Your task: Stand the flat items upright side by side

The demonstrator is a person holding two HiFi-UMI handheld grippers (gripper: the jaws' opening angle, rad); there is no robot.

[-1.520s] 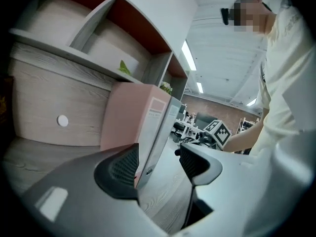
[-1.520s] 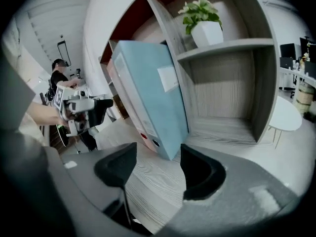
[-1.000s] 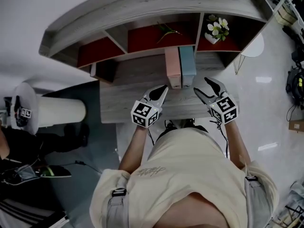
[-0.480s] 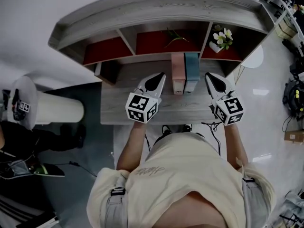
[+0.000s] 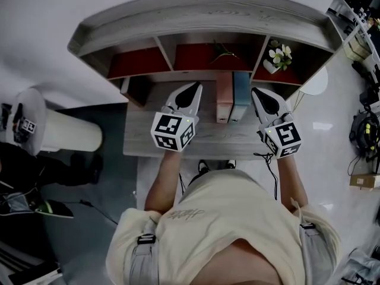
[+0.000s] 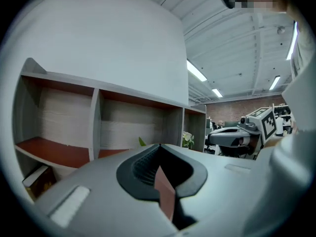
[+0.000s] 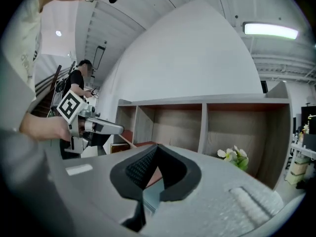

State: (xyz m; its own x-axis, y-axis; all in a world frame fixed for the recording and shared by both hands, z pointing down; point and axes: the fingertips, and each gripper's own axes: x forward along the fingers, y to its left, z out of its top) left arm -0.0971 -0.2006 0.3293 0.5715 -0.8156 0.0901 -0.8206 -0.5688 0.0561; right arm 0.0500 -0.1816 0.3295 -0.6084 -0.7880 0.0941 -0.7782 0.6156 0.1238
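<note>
Now, nearest the person, both grippers hover over the desk [image 5: 148, 136]. The left gripper [image 5: 195, 88] sits at 11 o'clock and the right gripper [image 5: 256, 92] at 1 o'clock. Each has its jaws pressed together on nothing. The sliver of colour in each gripper view's notch looks like the books seen beyond the pads, not something pinched. Held shut and clear of the books, one on either side, they seem placed so as not to nudge anything.

Between them at 12 o'clock, the pink book [image 5: 223, 97] and the blue book [image 5: 240, 95] stand upright. They are side by side and touching, pink on the left, spines toward the person. Their far ends appear to meet the shelf [image 5: 196, 16], which probably props them. Leaning on each other likely keeps them from tipping too. By this layout the task looks done, or very nearly.

Farthest back, the shelf's cubbies run from 10 to 2 o'clock, with flowers [image 5: 279, 57] in the right one.
</note>
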